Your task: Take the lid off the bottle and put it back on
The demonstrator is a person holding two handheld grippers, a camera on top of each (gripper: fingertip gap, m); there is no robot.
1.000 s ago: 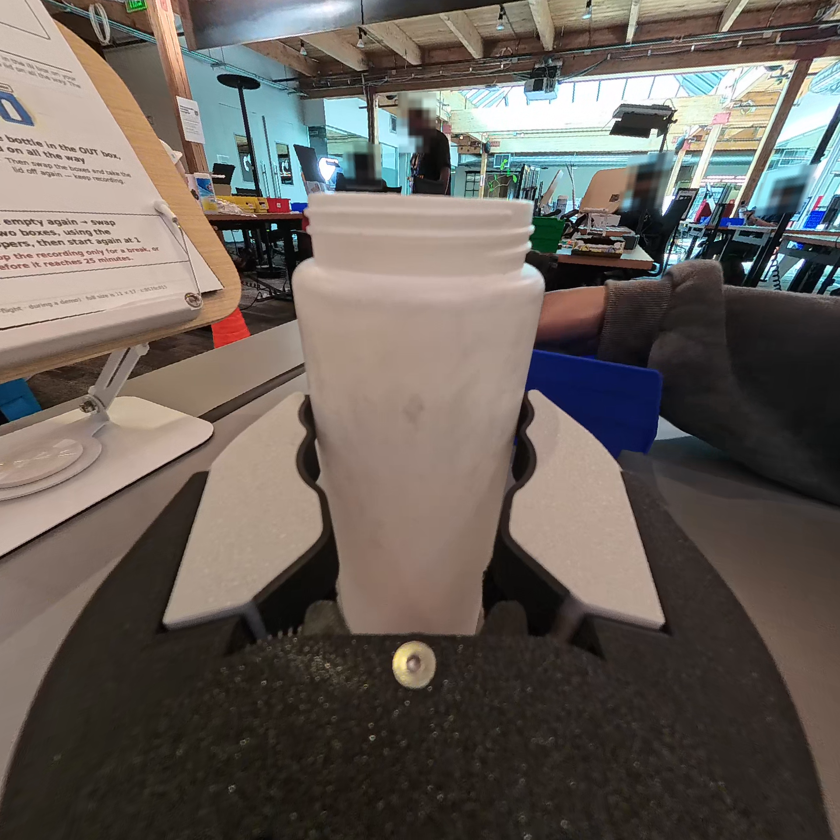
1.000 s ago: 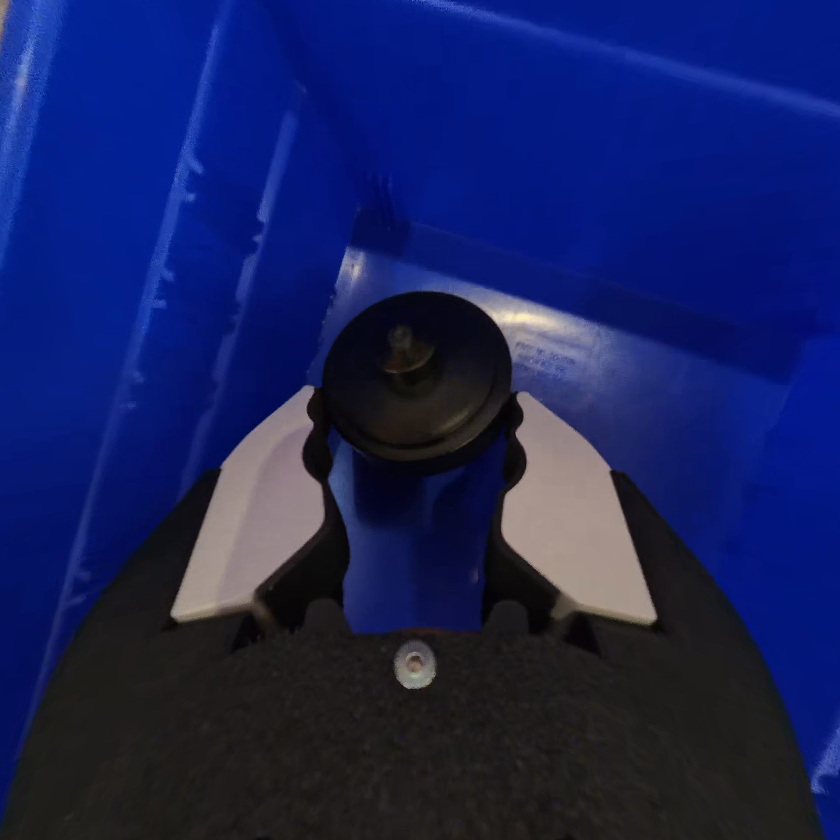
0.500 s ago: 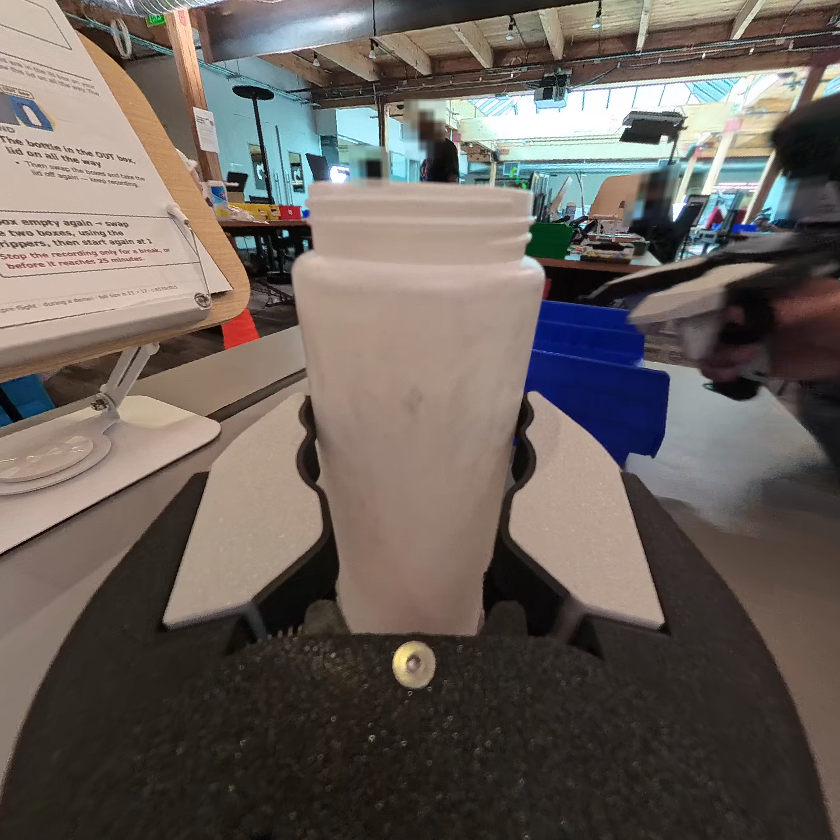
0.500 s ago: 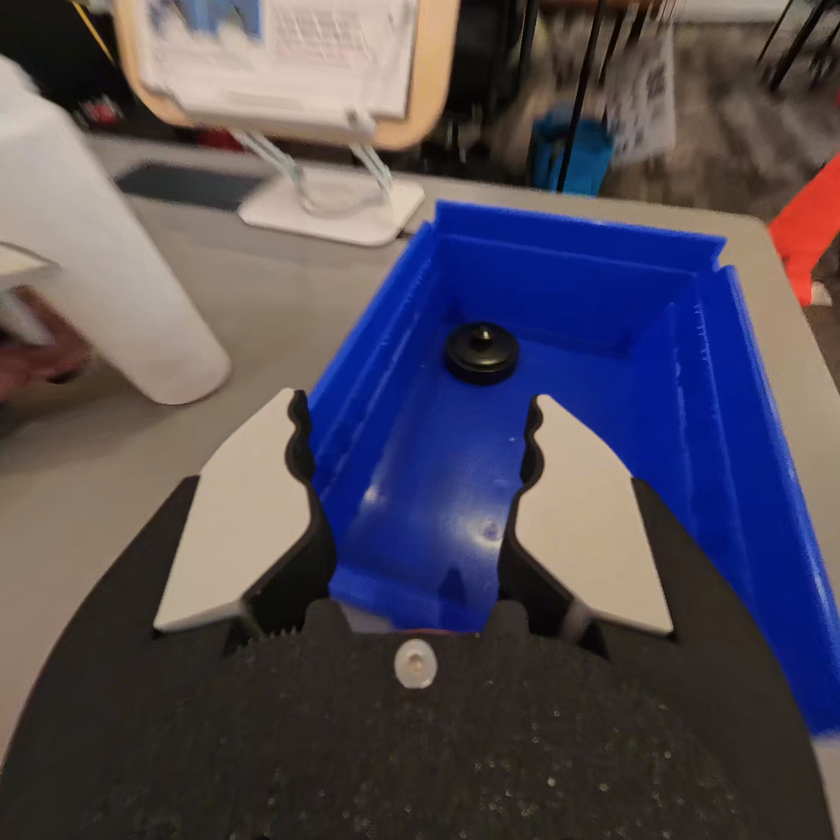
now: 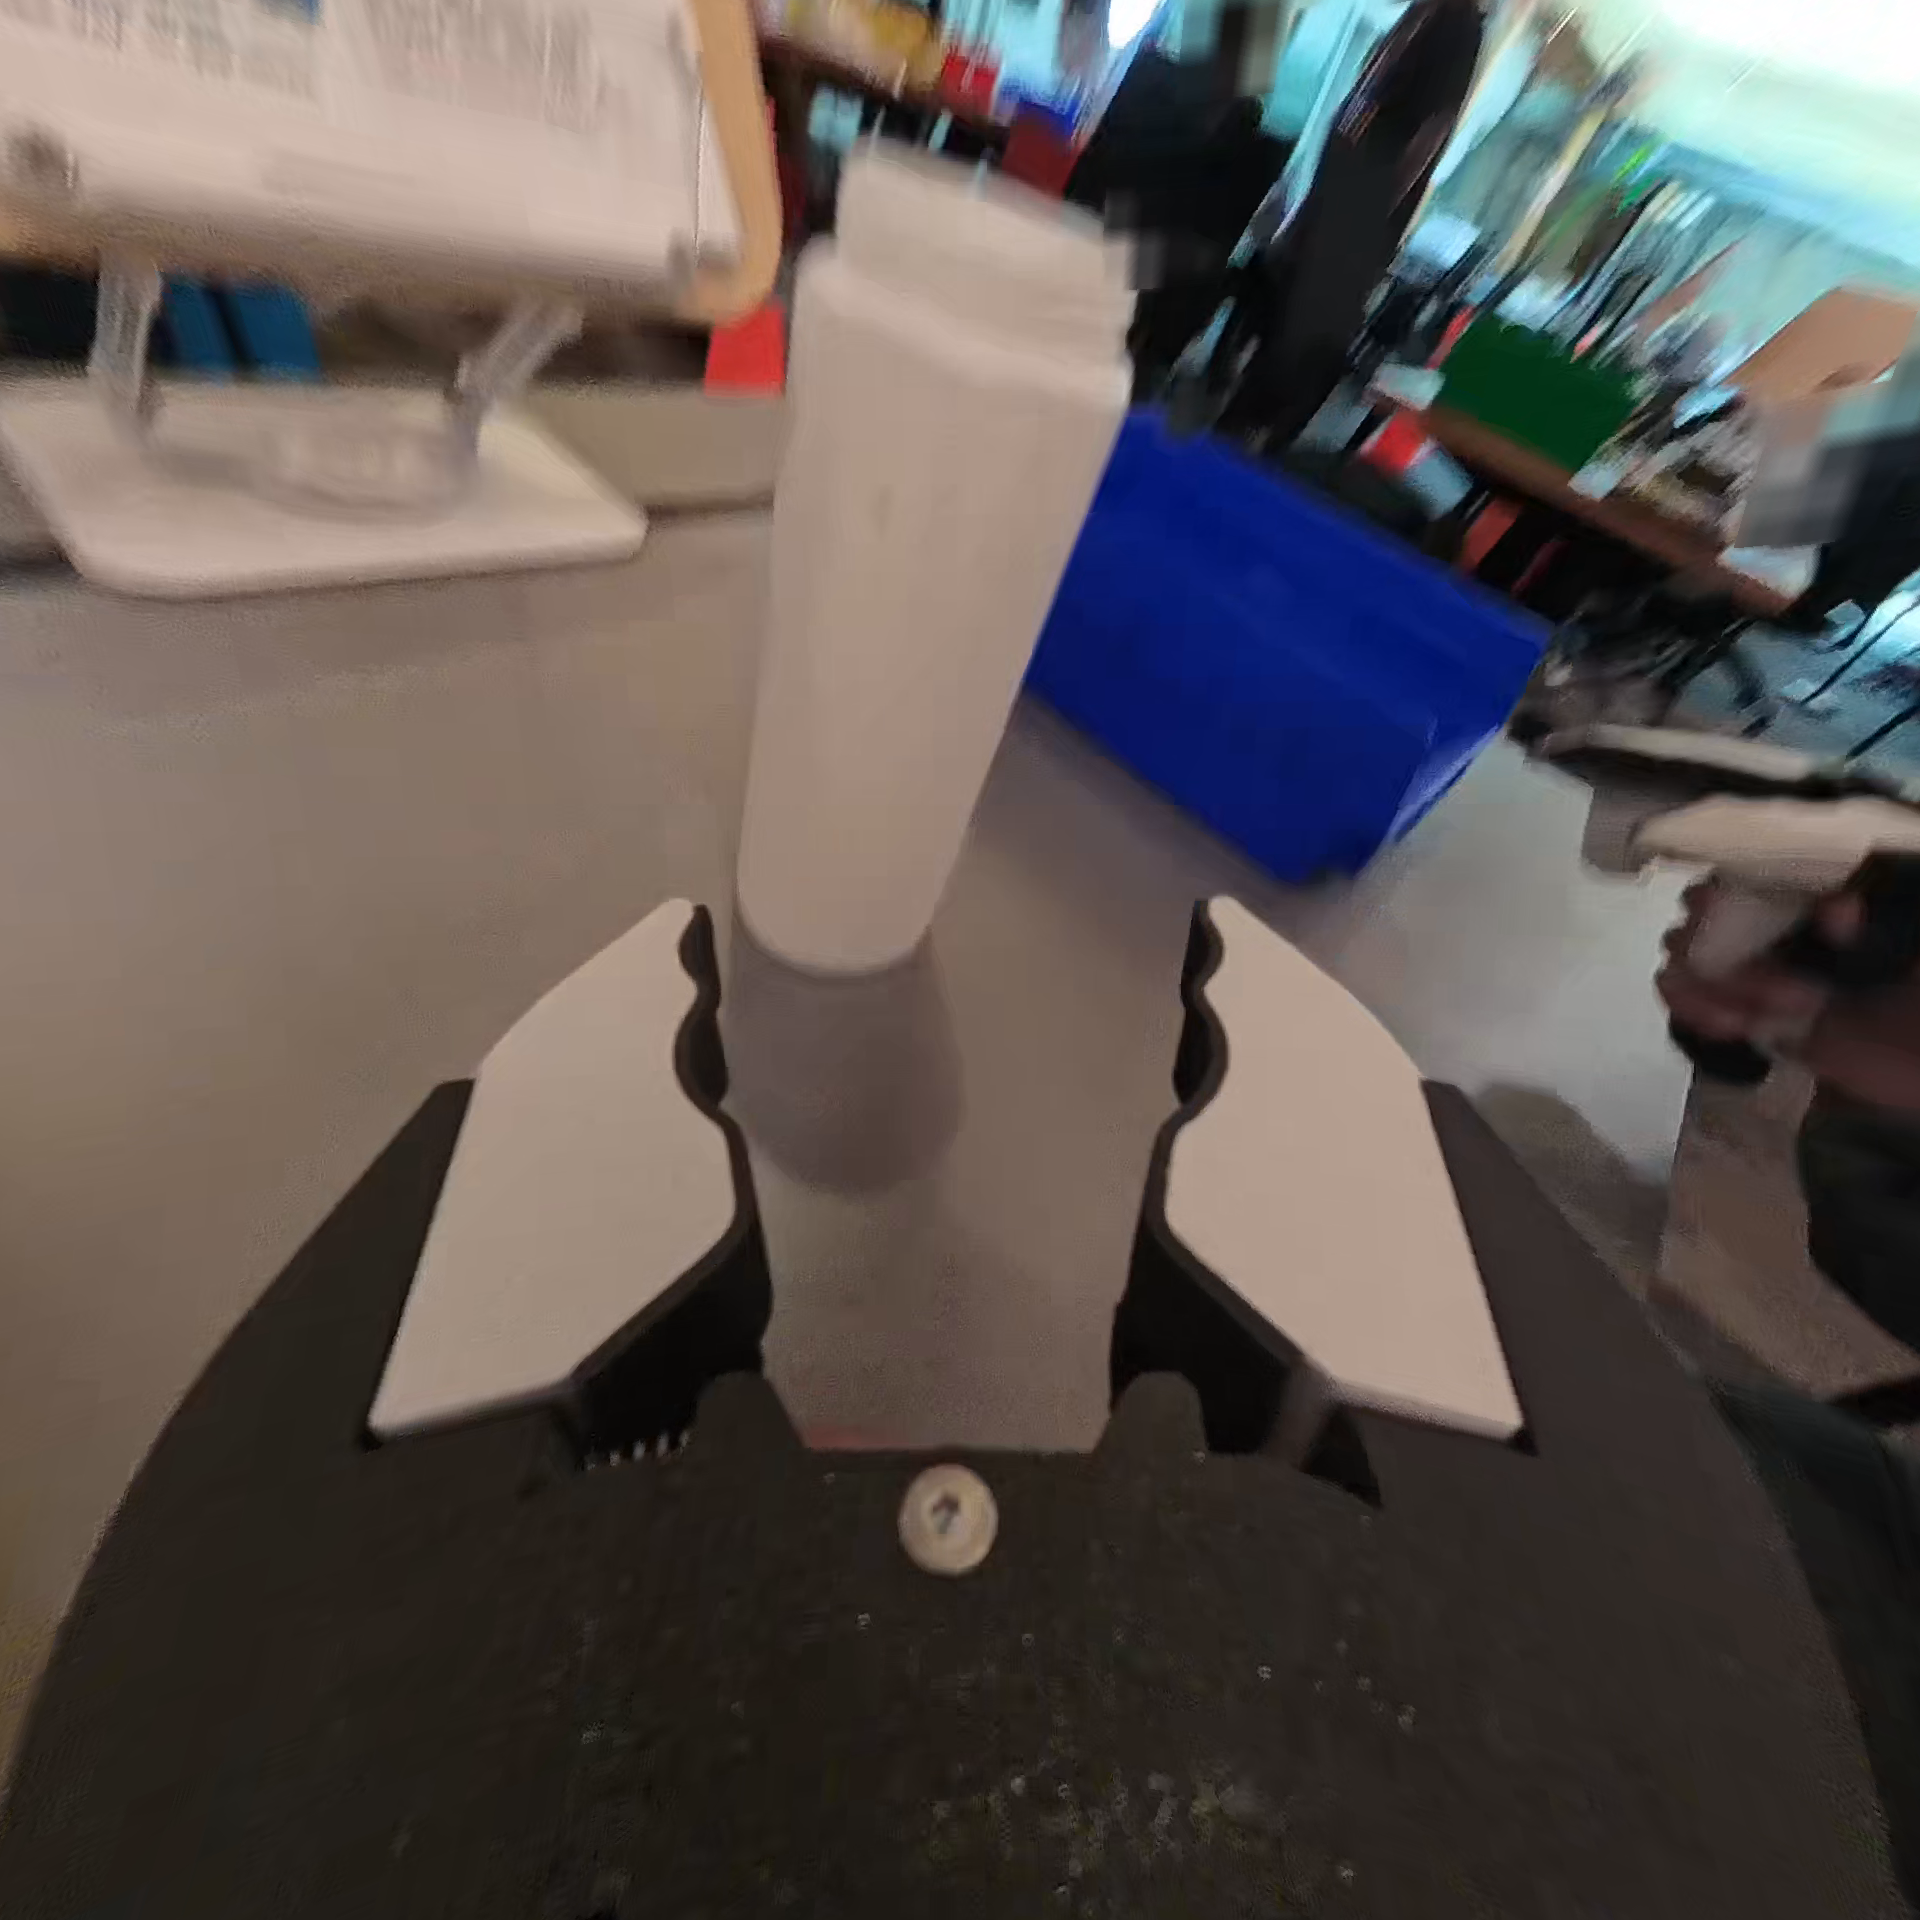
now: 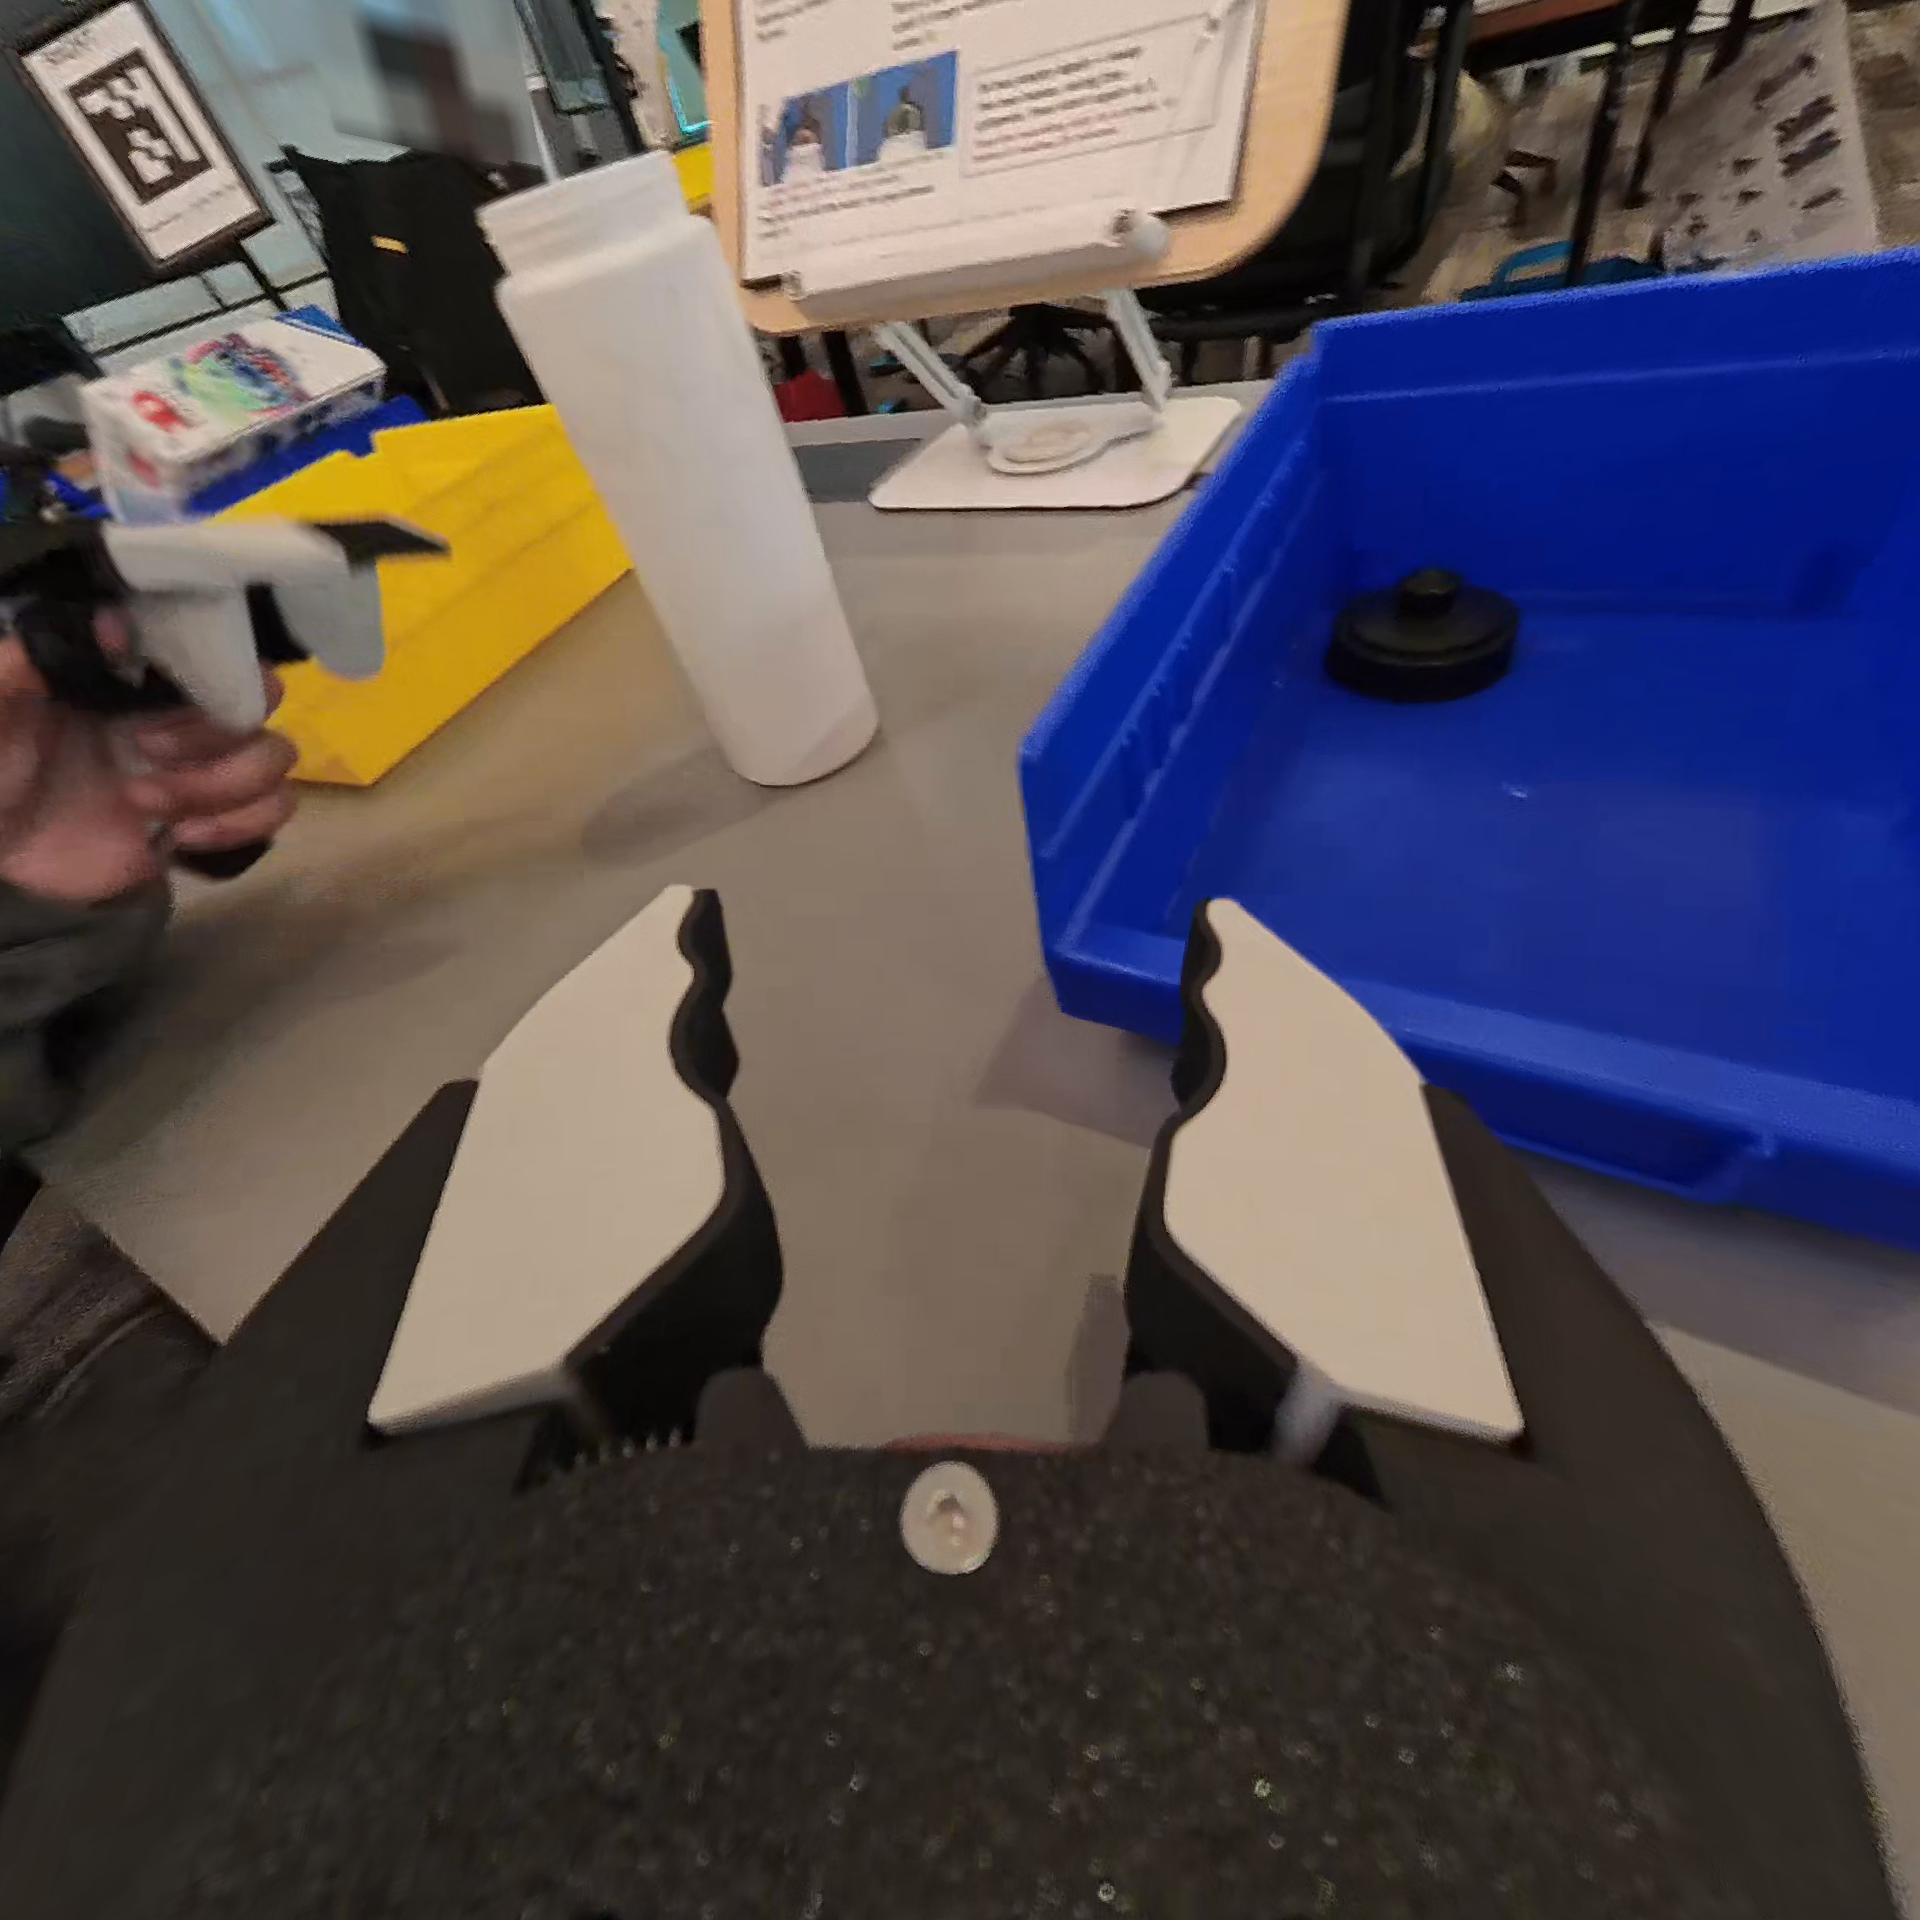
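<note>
My left tool (image 5: 945, 997) is released, its fingers apart and empty. The white bottle (image 6: 686, 488) stands uncapped on the grey worktop (image 6: 904, 914), just beside the blue bin (image 6: 1174, 790). The black lid (image 6: 1421, 636) lies inside this bin. My right tool (image 6: 951, 997) is released too.

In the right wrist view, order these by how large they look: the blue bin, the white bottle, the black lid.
1. Blue bin, nearest, which may exaggerate it.
2. White bottle.
3. Black lid, clearly smallest.
</note>
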